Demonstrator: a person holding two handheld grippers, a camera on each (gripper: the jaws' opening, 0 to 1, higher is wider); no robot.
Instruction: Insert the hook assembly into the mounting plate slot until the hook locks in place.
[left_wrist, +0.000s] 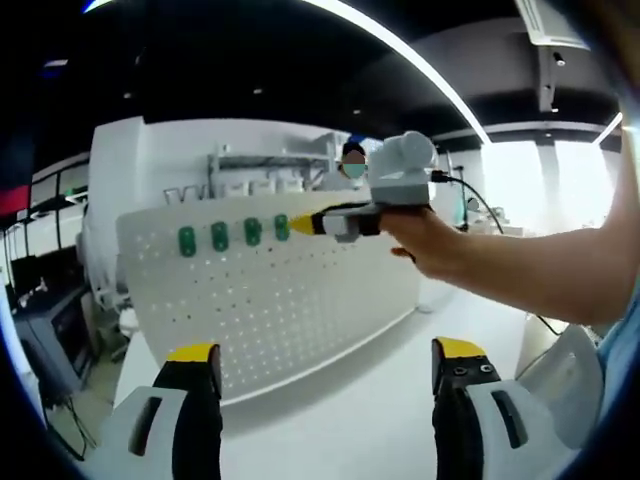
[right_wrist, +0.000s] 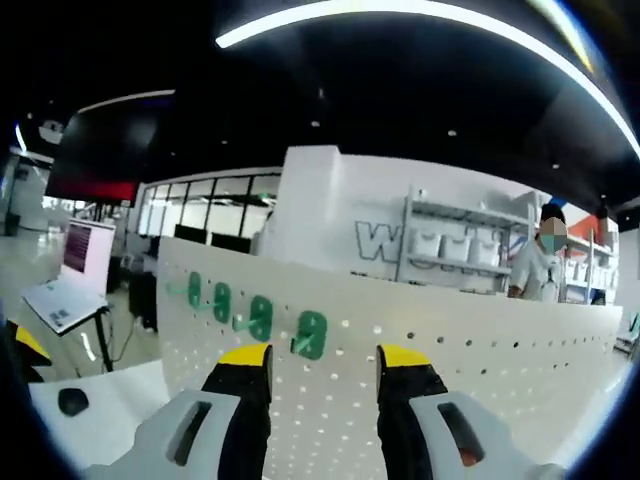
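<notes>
A white perforated metal mounting plate stands upright on a white tabletop, and along its upper row hang four small green plastic hooks, side by side. In the right gripper view the same green hooks sit just above the right gripper, whose yellow-tipped black jaws stand spread with nothing between them, close to the plate's face and nearest the rightmost hook. In the left gripper view the right gripper reaches in from the right, held in the person's hand, its yellow tip just beside that last hook. The left gripper hangs back over the tabletop, jaws wide apart and empty. The hooks look light, stiff and smooth, so they should slip if pinched on a rounded edge; the flat sides of the body seem the safest hold, leaving the rear tab free for the slot. The plate looks thin and free-standing, so a hard push may tip it; bracing it with the left gripper seems wise
</notes>
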